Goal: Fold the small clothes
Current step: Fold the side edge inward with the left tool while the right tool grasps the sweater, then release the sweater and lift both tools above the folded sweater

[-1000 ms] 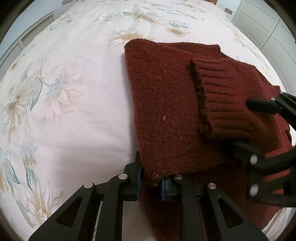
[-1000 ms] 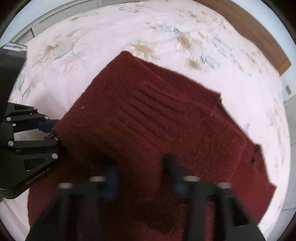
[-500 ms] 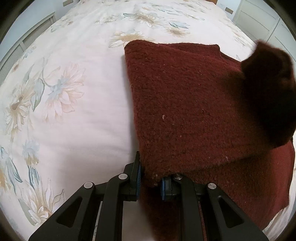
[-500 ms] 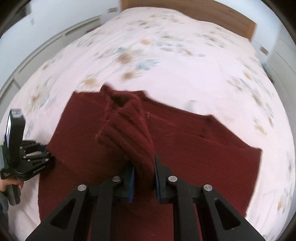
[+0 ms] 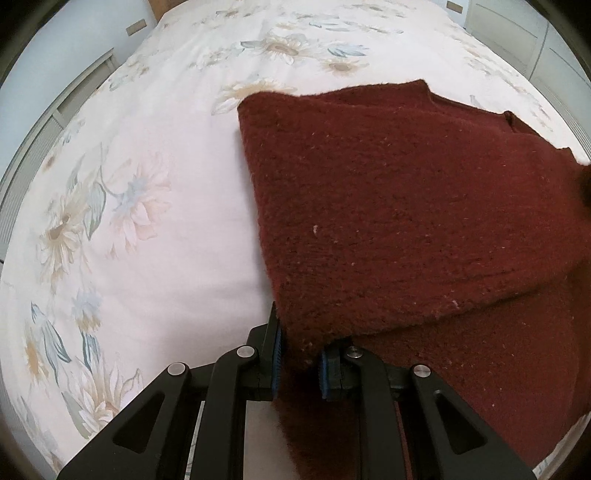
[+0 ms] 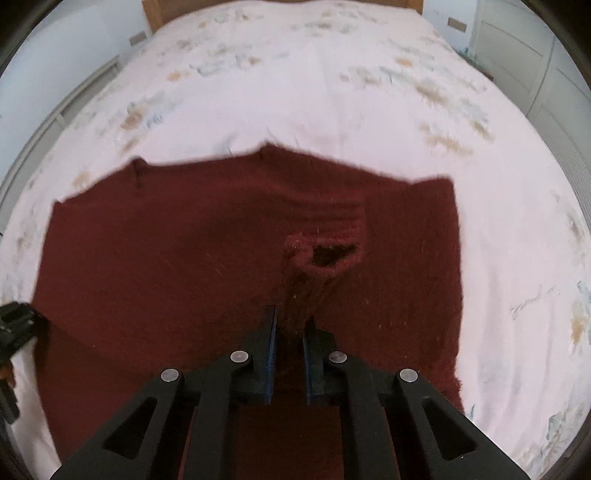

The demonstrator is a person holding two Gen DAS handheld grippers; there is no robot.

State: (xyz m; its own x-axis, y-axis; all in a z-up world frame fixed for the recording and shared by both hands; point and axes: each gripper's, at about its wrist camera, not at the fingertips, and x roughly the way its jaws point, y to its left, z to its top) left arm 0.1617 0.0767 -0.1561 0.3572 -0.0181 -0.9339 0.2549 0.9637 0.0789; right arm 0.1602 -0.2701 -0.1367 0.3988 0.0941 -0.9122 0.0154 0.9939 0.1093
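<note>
A dark red knit sweater [image 5: 406, 206] lies on the flowered bed sheet [image 5: 147, 221], its left part folded over in a second layer. My left gripper [image 5: 299, 347] is shut on the near corner of that fold. In the right wrist view the sweater [image 6: 166, 258] spreads wide, and its sleeve with the ribbed cuff [image 6: 328, 251] rises off it. My right gripper [image 6: 290, 325] holds this sleeve between its blue pads, and its jaws are closing tighter on it. The left gripper [image 6: 14, 325] shows at that view's left edge.
The bed sheet [image 6: 332, 92] runs far beyond the sweater to a wooden headboard [image 6: 155, 9]. White cupboard doors [image 6: 517, 48] stand to the right of the bed. A slatted white panel [image 5: 37, 147] runs along the left side.
The right gripper has carried the cuffed sleeve off the folded layer and away to the right, almost out of the left wrist view, while rolling. The left gripper keeps its hold on the corner.
</note>
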